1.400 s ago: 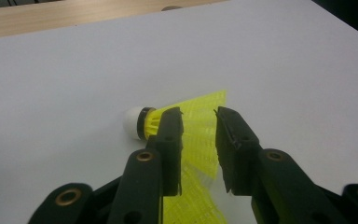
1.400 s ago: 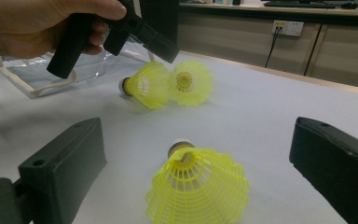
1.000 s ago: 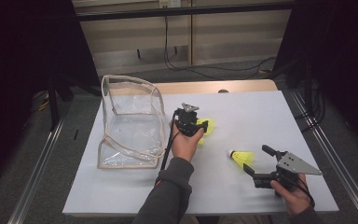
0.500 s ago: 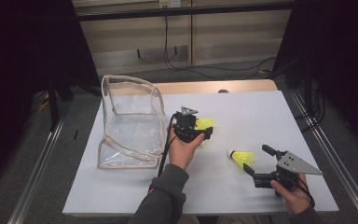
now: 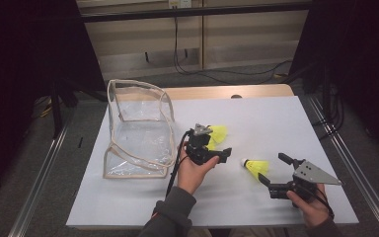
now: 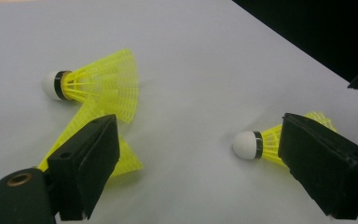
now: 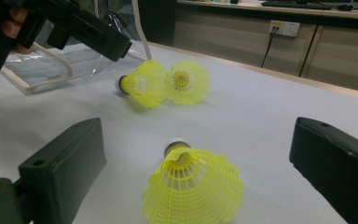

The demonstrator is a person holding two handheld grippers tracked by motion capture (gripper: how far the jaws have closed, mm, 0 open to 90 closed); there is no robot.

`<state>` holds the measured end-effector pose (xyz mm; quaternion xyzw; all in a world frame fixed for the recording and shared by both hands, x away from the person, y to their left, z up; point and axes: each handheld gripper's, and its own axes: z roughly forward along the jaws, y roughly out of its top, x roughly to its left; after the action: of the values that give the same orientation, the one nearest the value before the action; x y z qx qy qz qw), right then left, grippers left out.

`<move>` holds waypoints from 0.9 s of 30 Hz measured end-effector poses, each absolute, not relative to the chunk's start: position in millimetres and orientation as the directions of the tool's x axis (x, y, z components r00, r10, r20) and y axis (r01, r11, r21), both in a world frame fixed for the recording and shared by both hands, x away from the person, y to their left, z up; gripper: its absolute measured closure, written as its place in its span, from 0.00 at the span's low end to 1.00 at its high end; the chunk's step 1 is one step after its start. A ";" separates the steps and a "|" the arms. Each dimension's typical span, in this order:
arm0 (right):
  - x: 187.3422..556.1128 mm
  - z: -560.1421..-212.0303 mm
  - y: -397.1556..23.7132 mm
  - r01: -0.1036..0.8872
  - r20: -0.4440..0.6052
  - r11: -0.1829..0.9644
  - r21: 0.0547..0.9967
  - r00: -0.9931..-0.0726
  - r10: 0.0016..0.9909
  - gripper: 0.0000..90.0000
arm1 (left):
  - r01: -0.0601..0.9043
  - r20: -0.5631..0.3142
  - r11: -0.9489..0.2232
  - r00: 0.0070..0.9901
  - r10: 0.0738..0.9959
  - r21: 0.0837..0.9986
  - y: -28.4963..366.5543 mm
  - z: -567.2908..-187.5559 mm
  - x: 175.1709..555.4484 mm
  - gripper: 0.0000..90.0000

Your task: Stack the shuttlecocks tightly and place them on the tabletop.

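Two yellow shuttlecocks (image 5: 218, 132) lie side by side on the white table, seen close in the left gripper view (image 6: 98, 84) with the second one (image 6: 74, 135) partly behind a jaw. My left gripper (image 5: 218, 145) hovers just in front of them, pointing right. Its jaws have just been opening and hold nothing (image 6: 198, 126). A third shuttlecock (image 5: 256, 166) lies on its side by my right gripper (image 5: 272, 168). That gripper is open, and the shuttlecock (image 7: 191, 186) sits between its jaws (image 7: 200, 128) untouched, skirt toward the camera.
A clear plastic bag (image 5: 138, 128) with a pale trim stands open at the left of the table (image 5: 276, 113). Dark floor and metal rails flank the table on both sides. Cables run along the wall behind.
The left gripper has drawn back toward the near edge, away from the two shuttlecocks, and its jaws stand wider apart. The right gripper and the third shuttlecock have kept still.
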<state>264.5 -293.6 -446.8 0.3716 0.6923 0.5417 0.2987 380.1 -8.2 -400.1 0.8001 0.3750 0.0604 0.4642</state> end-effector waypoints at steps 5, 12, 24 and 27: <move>264.4 -446.4 -293.7 0.189 -0.015 0.141 0.972 -0.546 0.837 0.03 | 0.542 -0.267 -0.292 0.728 0.632 0.788 -5.3 -404.9 372.4 0.13; 264.7 -446.0 -293.3 0.192 -0.020 0.148 0.970 -0.545 0.838 0.03 | 0.525 -0.269 -0.319 0.762 0.589 0.789 2.4 -407.0 361.4 0.08; 267.8 -446.2 -290.6 0.192 -0.021 0.153 0.969 -0.553 0.833 0.03 | 0.503 -0.280 -0.343 0.802 0.527 0.794 10.3 -414.9 347.6 0.06; 267.4 -446.2 -290.6 0.194 -0.022 0.155 0.969 -0.554 0.832 0.03 | 0.503 -0.282 -0.345 0.803 0.525 0.792 10.6 -416.4 344.6 0.06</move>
<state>267.4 -290.6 -446.2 0.3669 0.6991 0.5367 0.2976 344.6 10.6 -416.4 0.8199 0.3135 0.0113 0.4789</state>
